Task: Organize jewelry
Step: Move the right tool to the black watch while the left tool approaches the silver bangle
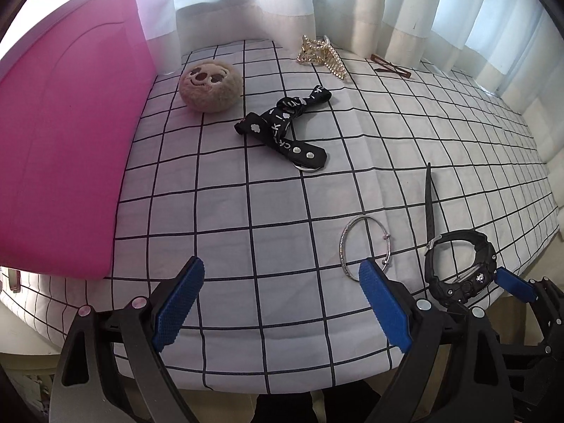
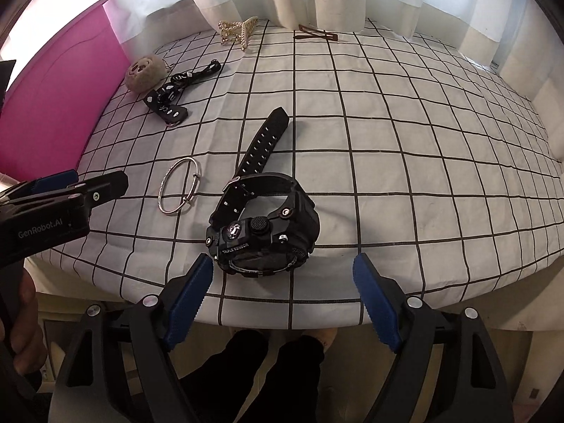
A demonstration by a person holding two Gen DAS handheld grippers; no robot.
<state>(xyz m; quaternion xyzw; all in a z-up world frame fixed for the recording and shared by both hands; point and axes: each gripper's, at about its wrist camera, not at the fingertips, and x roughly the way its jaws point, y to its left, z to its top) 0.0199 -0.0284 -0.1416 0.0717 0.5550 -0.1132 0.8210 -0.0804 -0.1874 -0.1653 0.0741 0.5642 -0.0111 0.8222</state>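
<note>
Jewelry lies scattered over a checked white cloth (image 2: 405,148) on the worktop, and I take the black watch (image 2: 262,232) as my landmark, since it sits nearest my right gripper (image 2: 282,292). It stands on its side at the near edge of the cloth, case toward me, with the buckled strap looped behind and the long perforated tail running away from it. I judge it the heaviest and stiffest piece here: a chunky resin case that should not deform, with a rubbery strap that will flex. The case flanks look like the sound place to take hold.

Just left of the watch lies a thin silver bangle (image 2: 179,188), flat on the cloth. It looks light, hard and slippery, so I would pinch across its rim, not the wire ends. Farther beyond and left of the watch is a black printed strap (image 2: 169,97), soft and limp, beside a round plush face (image 2: 144,72). At the far edge, well apart from the watch, sit a gold claw clip (image 2: 239,33) and a brown hair clip (image 2: 317,35).

My right gripper stands wide apart, holding nothing, the watch just ahead of its left finger. My left gripper (image 1: 282,283) is likewise spread and empty, near the bangle.
</note>
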